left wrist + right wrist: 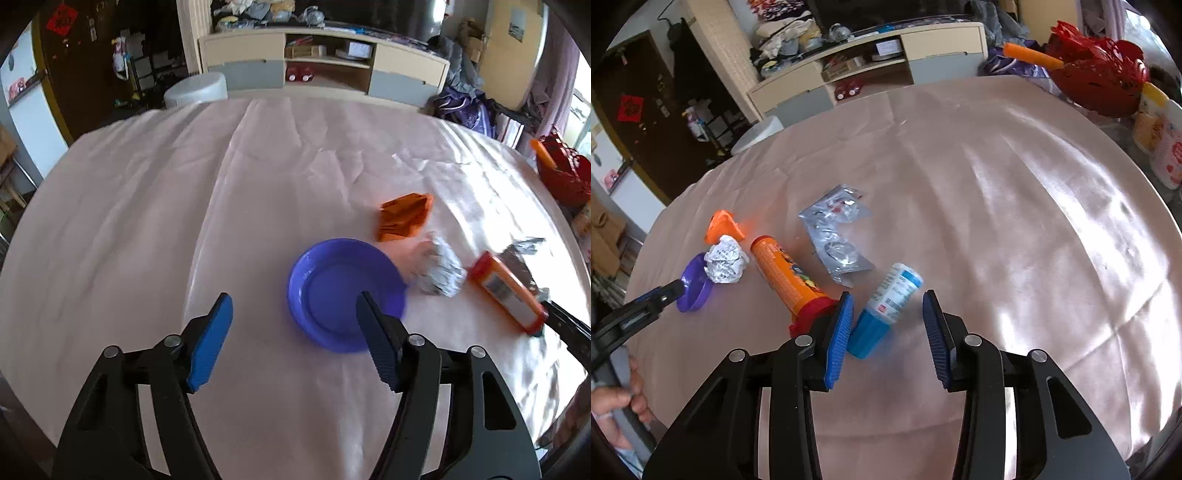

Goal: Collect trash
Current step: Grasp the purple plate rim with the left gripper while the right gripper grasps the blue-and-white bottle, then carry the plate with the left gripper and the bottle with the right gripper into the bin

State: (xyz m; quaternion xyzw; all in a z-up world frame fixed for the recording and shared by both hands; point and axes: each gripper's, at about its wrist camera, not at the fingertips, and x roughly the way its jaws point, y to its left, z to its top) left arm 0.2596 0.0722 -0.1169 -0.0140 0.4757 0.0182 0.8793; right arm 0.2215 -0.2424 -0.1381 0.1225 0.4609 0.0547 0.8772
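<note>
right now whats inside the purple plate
Nothing lies in the purple plate: its bowl shows bare. The left gripper has one finger over the near rim, hiding a strip of it. The crumpled paper ball sits outside, at its edge.

Black hand-held gripper (888,304), blue ribbed pads (837,341), seemingly rubber.

Purple plastic plate (345,295), round, shallow, upright and holding nothing, taken as landmark. Touching its right rim: crumpled ball of printed white paper (724,260); just beyond that rim: crumpled orange wrapper (405,216). Further right of plate, in order: orange tube with red cap (790,278), lying flat; torn silver blister foil (836,236), flat, beyond tube; small white bottle with blue cap (886,308), tipped on its side.
</note>
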